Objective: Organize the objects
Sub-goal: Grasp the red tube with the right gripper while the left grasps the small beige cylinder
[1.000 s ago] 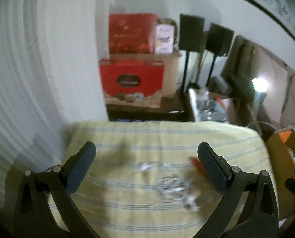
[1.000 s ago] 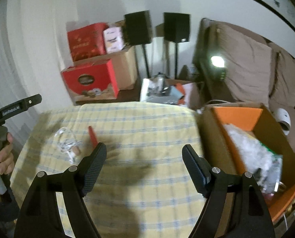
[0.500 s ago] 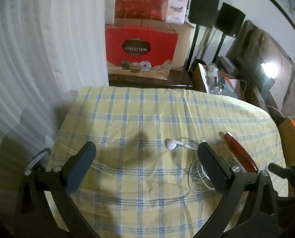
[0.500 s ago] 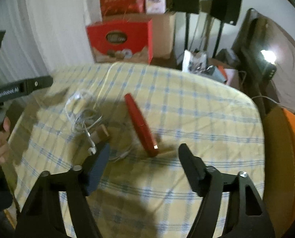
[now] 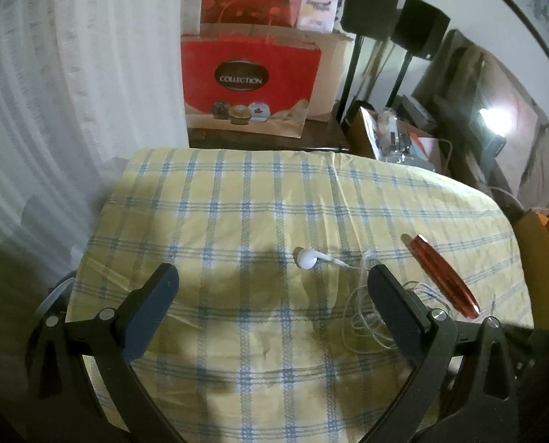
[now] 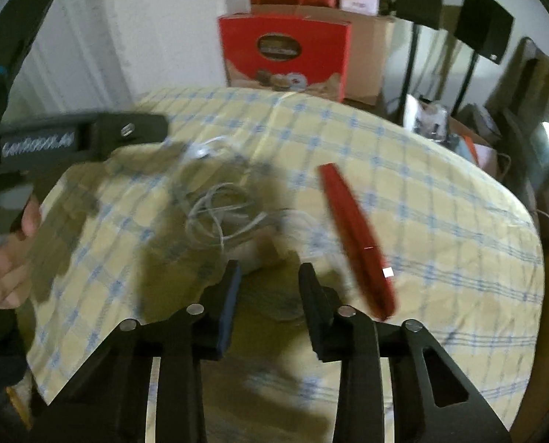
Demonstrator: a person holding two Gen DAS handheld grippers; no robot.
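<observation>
Between the pads of the right claw (image 6: pixel 268 288) there is, as far as the blurred right wrist view shows, only shadowed cloth and something pale and small just past the tips — I cannot tell what it is, nor whether the pads touch it. The jaws stand narrow, having just been closing, and nothing is plainly gripped. Just beyond them lies the tangled white earphone cable (image 6: pixel 219 214), near the middle of the counter (image 6: pixel 440 192) under its yellow-and-blue checked cloth. To the right of the tangle, apart from it, lies the red pen-like case (image 6: pixel 355 236), slanting toward the counter's near right edge.

The left claw (image 5: pixel 272 308) hovers over the near left part of the cloth, jaws wide and empty. One earbud (image 5: pixel 306 258) lies ahead of it, its cord running right into the coil beside the claw's right finger; the red case lies past that, toward the right edge. At the left of the right wrist view, a hand (image 6: pixel 4 258) holds the left claw's handle.

My reading: the step in hand is the pick-up of the earphones, with the right claw coming down at the near side of the tangle. The next move calls for a firm bite on several loops at once — a thin, springy cord slips out of a loose pinch — then a lift high enough for the trailing earbud to clear the cloth without dragging the red case along.
</observation>
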